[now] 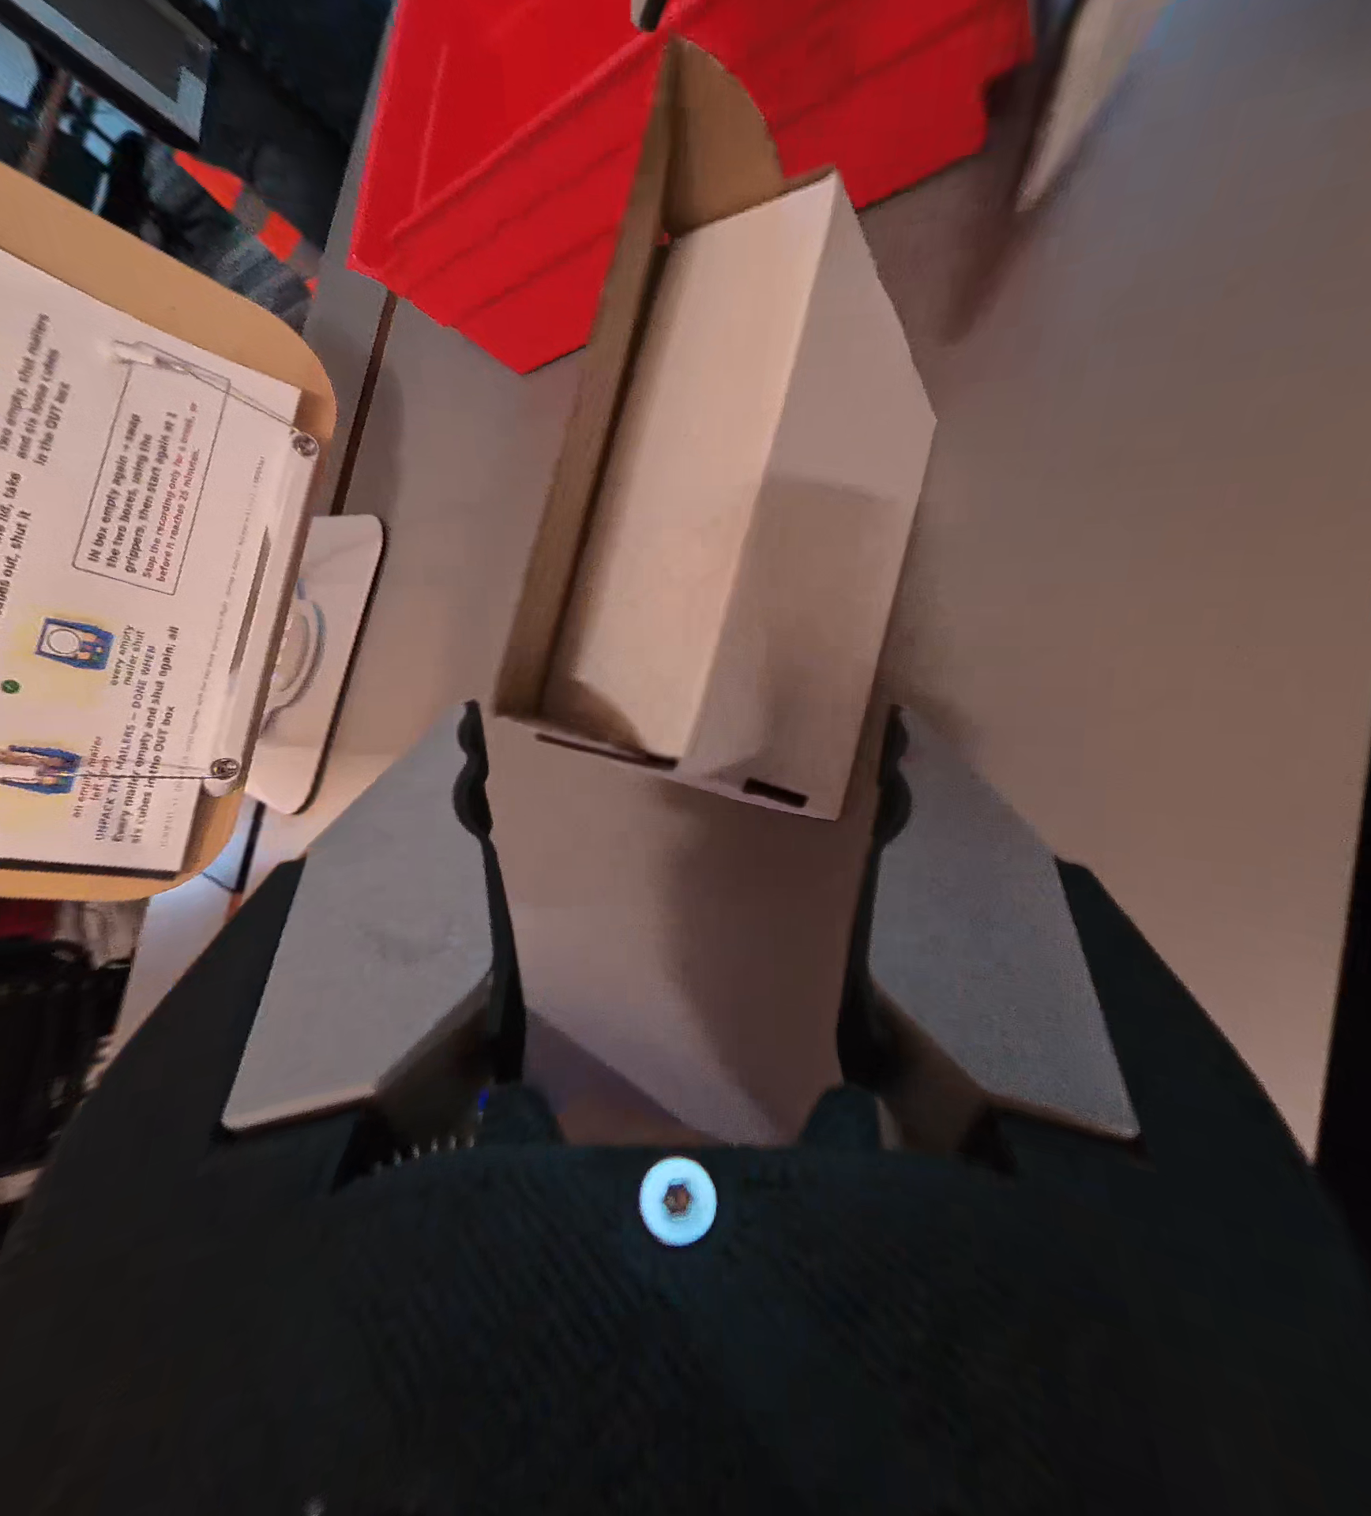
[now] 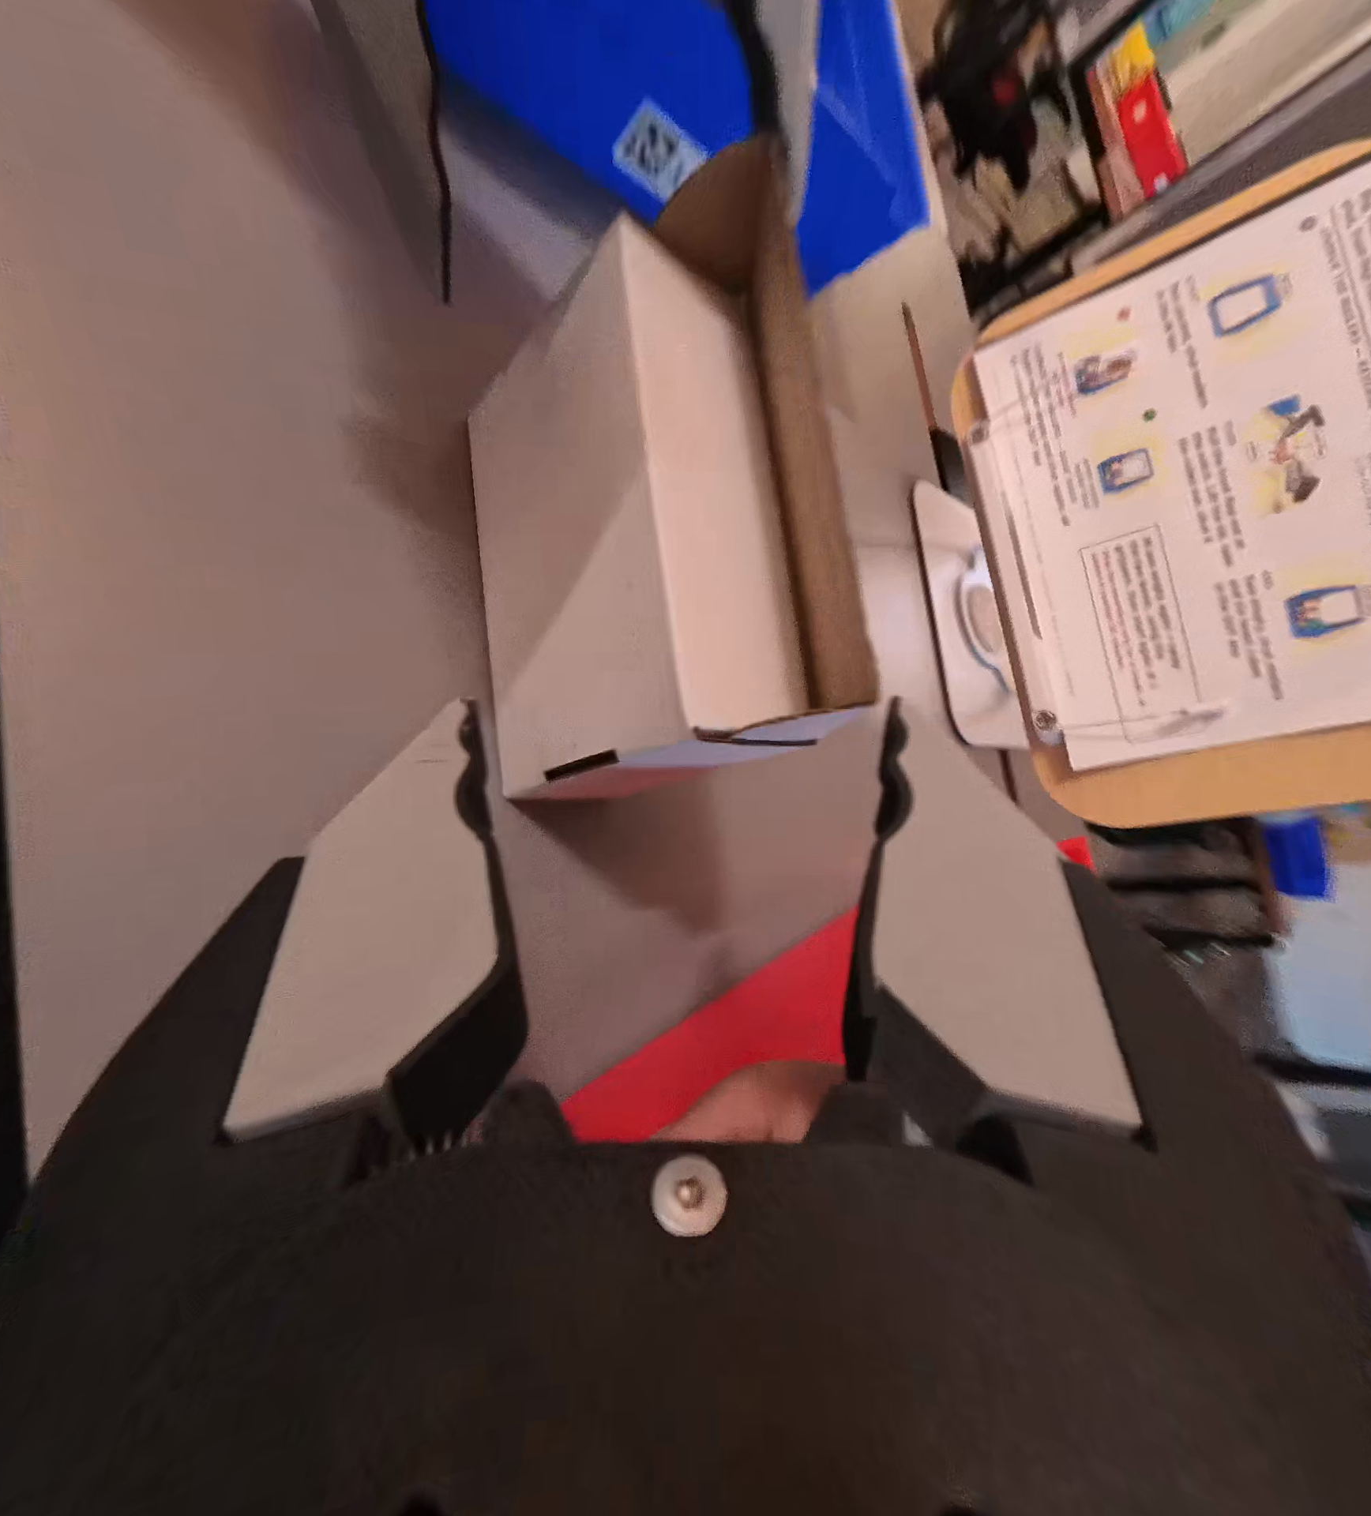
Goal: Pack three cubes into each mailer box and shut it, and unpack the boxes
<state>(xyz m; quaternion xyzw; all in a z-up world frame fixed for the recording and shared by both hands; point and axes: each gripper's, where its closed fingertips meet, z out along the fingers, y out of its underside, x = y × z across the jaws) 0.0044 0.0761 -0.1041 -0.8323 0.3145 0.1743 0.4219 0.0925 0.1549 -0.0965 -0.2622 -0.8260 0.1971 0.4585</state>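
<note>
A white mailer box (image 1: 748,509) lies lengthwise on the pale table, with its lid tilted partly over it. A strip of brown inside wall (image 1: 584,509) shows along its left side. No cubes show. My left gripper (image 1: 682,738) is open, and the box's near end sits between its fingertips (image 1: 470,738). The right wrist view shows the same box (image 2: 633,533) from the other end, with the brown inside (image 2: 813,533) on its right. My right gripper (image 2: 678,738) is open around that end. I cannot tell if the fingers touch the box.
A red bin (image 1: 584,164) stands behind the box in the left view, a blue bin (image 2: 584,82) in the right view. A wooden board with an instruction sheet (image 1: 91,533) (image 2: 1240,492) stands on a white base (image 1: 329,656) beside the box. A red surface (image 2: 731,1042) shows between the right fingers.
</note>
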